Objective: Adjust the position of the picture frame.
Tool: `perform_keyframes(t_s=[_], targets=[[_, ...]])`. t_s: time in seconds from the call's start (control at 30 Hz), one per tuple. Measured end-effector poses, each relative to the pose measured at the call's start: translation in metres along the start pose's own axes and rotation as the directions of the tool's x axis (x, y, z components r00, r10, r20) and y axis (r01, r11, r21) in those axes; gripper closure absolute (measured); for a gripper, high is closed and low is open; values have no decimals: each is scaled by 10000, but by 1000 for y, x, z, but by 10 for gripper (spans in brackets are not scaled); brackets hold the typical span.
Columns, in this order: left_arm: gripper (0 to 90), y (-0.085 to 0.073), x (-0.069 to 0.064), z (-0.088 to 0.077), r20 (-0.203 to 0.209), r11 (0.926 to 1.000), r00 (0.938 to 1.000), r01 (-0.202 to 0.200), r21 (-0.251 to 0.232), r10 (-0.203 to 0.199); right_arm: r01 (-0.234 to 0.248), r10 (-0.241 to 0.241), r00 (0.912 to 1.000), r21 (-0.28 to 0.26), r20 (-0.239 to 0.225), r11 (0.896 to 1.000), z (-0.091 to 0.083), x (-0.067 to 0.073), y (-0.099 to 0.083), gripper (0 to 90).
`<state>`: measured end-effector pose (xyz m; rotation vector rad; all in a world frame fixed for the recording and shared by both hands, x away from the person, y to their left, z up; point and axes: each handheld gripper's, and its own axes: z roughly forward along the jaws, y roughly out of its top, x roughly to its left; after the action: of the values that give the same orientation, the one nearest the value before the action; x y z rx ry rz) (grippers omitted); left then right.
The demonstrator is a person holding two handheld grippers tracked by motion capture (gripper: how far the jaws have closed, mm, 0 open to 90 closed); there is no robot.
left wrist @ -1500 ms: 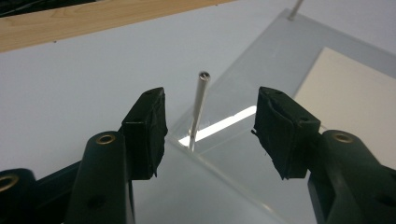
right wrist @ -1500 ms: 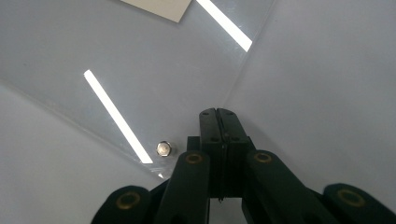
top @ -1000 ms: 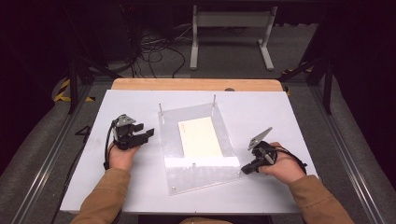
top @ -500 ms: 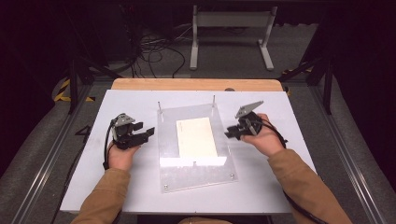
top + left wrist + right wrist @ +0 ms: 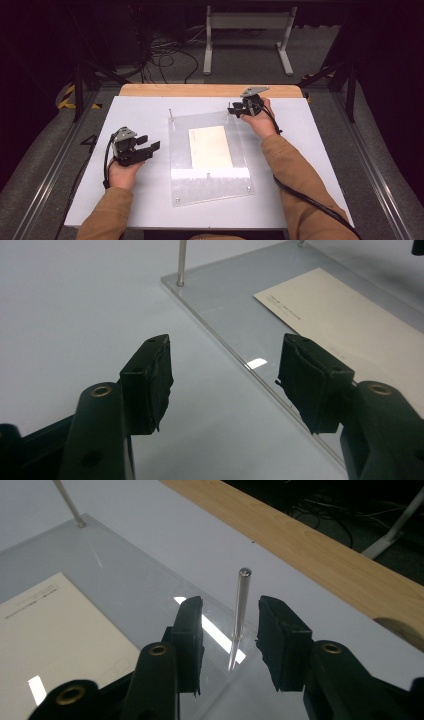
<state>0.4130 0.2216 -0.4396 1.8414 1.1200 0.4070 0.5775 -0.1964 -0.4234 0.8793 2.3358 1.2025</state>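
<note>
A clear acrylic plate [image 5: 180, 145] lies flat on the white table [image 5: 100, 200] with a cream paper sheet [image 5: 210, 147] on it. Thin metal pins stand at its far left corner [image 5: 170, 116] and far right corner [image 5: 229, 106]. My right gripper [image 5: 232, 111] is at the far right pin [image 5: 241, 605]. Its jaws have just been opening and stand on either side of the pin with a gap each side [image 5: 227, 615]. My left gripper [image 5: 151, 142] rests left of the plate's edge [image 5: 225, 305]. It is open with nothing between its jaws [image 5: 225, 365], having opened a little.
A wooden strip [image 5: 210, 90] runs along the table's far edge, just beyond the right gripper. Past it, on the floor, are cables and a white stand [image 5: 247, 30]. Small screws sit at the plate's near corners [image 5: 248, 188].
My right hand has moved away from me along the plate's right side, from near its front corner to the far right pin. The left hand has stayed put.
</note>
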Motion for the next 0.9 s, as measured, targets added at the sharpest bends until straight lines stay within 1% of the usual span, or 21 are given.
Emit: perform_keyframes(t_s=[0.07,0.1,0.13,0.2,0.23,0.27,0.3,0.33,0.37,0.4,0.47,0.53,0.57,0.6,0.63,0.67,0.7,0.77,0.87,0.9], targets=[[382,-4,0,-5,-146,9999,9998,-112,30,112,144,-144,9999,59,-3,9999,7,-2,2,677],[382,-4,0,-5,-146,9999,9998,-112,30,112,144,-144,9999,59,-3,9999,7,-2,2,677],[382,-5,0,-8,-150,10000,9999,-63,15,63,200,-199,9998,112,-47,9997,13,-3,4,697],[382,-6,0,-9,-138,10000,9999,-5,-12,5,194,-193,9998,114,-86,9997,15,-4,6,710],[382,-7,1,-11,-173,10000,9998,-83,-8,83,243,-242,9996,71,-149,9997,18,-4,8,768],[382,-7,1,-11,-173,10000,9998,-83,-8,83,329,-326,9993,132,-178,9994,18,-4,8,819],[382,-8,1,-11,-162,10000,9999,12,-26,-12,329,-326,9993,132,-178,9994,18,-4,8,819],[382,-8,1,-11,-175,10000,9998,65,-37,-66,556,-557,9984,272,28,9981,18,-4,9,849],[382,-8,1,-10,-142,10000,9999,15,-17,-15,514,-515,9987,337,19,9981,17,-3,9,852],[382,-8,1,-10,-142,10000,9999,15,-17,-15,602,-605,9982,433,60,9972,16,-3,10,852],[382,-8,1,-9,-61,10000,10000,14,43,-14,634,-640,9979,492,109,9968,12,-2,10,853],[382,-7,1,-8,-77,10000,10000,-20,10,20,665,-674,9976,543,142,9963,9,-2,10,853],[382,-7,1,-8,-74,10000,10000,-16,3,16,741,-751,9971,615,150,9954,6,-2,10,853],[382,-6,1,-7,-57,10000,9999,-96,-13,96,809,-821,9965,668,147,9945,2,-2,9,853],[381,-4,-1,-6,0,10000,10000,-45,-39,45,938,-952,9954,827,133,9922,-8,-4,8,853],[380,-4,-1,-6,0,10000,10000,-45,-39,45,938,-952,9954,827,133,9922,-8,-4,8,853],[380,-3,-1,-6,14,9999,9999,-139,-27,139,967,-979,9951,844,104,9917,-13,-5,6,853],[379,-2,-4,-3,67,9999,9999,-139,-1,139,1016,-1026,9947,904,63,9907,-26,-7,-1,854],[379,-1,-6,1,152,9996,9996,-258,114,256,967,-973,9952,853,31,9916,-38,-8,-11,854],[379,-1,-7,2,120,9995,9995,-295,107,294,925,-927,9957,808,-11,9924,-40,-8,-15,854]])
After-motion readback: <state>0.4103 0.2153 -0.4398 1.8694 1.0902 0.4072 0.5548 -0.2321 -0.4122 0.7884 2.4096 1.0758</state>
